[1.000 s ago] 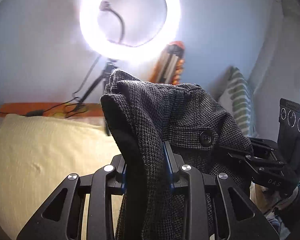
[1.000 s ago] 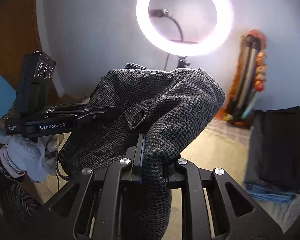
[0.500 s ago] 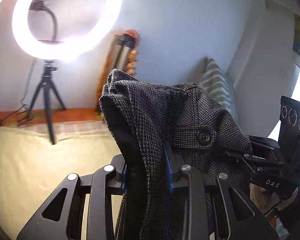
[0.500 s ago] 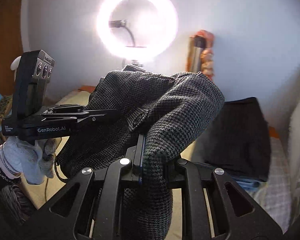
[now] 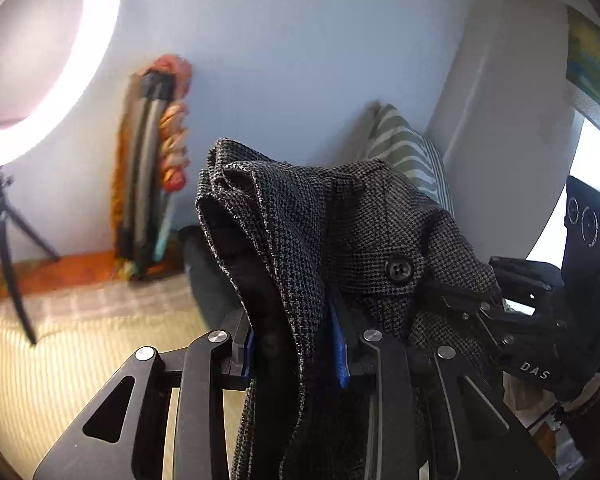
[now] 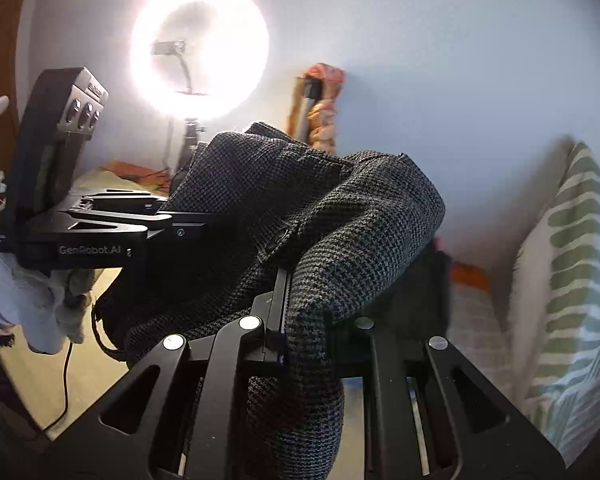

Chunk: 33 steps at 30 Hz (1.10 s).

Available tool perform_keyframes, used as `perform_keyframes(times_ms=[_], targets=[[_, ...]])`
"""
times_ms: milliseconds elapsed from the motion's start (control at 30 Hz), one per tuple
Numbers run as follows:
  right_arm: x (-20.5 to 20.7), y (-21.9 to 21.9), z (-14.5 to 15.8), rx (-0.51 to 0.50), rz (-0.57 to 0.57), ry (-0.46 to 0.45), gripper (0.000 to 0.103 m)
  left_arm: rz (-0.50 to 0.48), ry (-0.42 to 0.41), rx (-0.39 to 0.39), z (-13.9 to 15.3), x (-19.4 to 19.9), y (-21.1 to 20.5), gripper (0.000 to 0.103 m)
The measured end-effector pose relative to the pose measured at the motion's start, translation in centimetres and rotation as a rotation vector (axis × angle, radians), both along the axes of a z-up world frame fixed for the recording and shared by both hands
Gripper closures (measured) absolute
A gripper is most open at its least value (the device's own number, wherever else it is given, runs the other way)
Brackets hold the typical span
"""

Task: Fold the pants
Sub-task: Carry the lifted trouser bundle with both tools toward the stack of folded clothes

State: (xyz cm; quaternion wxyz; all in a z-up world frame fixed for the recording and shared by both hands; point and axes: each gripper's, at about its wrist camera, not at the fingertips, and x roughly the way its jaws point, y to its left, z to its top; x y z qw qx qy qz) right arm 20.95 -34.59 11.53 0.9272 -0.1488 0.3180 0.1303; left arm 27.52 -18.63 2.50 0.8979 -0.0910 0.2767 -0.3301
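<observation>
Both grippers clamped on the grey houndstooth pants (image 5: 340, 232), garment held up in the air above the bed (image 5: 52, 364).

Left gripper (image 5: 296, 350): jaws clenched on a bunched fold of the waistband edge, dark lining showing on the left side of the fold. Blue pads (image 5: 340, 354) visible against the cloth. Black waistband button (image 5: 399, 270) sits just right of the grip point.

Right gripper (image 6: 300, 320): jaws clenched on a thick roll of the same fabric, which drapes over the jaws and hangs down between the finger linkages. In the left wrist view the right gripper shows at the right of the pants, nose touching the cloth by the button. In the right wrist view the left gripper (image 6: 180, 230) comes in from the left, tip buried in the fabric.

Relative to the pants: lit ring light (image 6: 199, 50) on a tripod behind and left, against the pale blue wall (image 5: 300, 40); rolled-up colourful bundle (image 5: 152, 168) leaning on the wall behind; striped green-white pillow (image 6: 576, 280) to the right; dark folded garment (image 6: 424, 292) on the bed just behind, mostly hidden.
</observation>
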Motion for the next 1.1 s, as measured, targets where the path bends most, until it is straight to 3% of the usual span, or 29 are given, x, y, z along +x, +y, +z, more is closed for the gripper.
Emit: perform_keyframes(times_ms=[200, 367, 633, 933, 1000, 1100], targets=[[4.2, -3.1, 1.5, -0.053, -0.008, -0.009, 0.088, -0.001, 0.008, -0.033, 0.6, 4.3, -3.0, 0.076], [7.6, -5.1, 1.1, -0.097, 0.000, -0.002, 0.088, 0.028, 0.030, -0.051, -0.3, 7.6, -4.8, 0.076], [14.0, -8.3, -3.2, -0.046, 0.004, 0.048, 0.088, 0.062, 0.068, 0.012, -3.7, 12.2, -7.2, 0.076], [17.6, -11.0, -7.7, 0.010, -0.012, 0.137, 0.087, 0.089, 0.132, 0.058, -7.0, 14.7, -8.1, 0.075], [18.1, -11.7, -7.9, 0.027, -0.041, 0.152, 0.077, 0.100, 0.145, 0.075, -7.0, 14.8, -8.2, 0.069], [18.3, -12.4, -8.0, 0.016, -0.096, 0.159, 0.049, 0.132, 0.158, 0.111, -6.8, 15.0, -8.4, 0.064]])
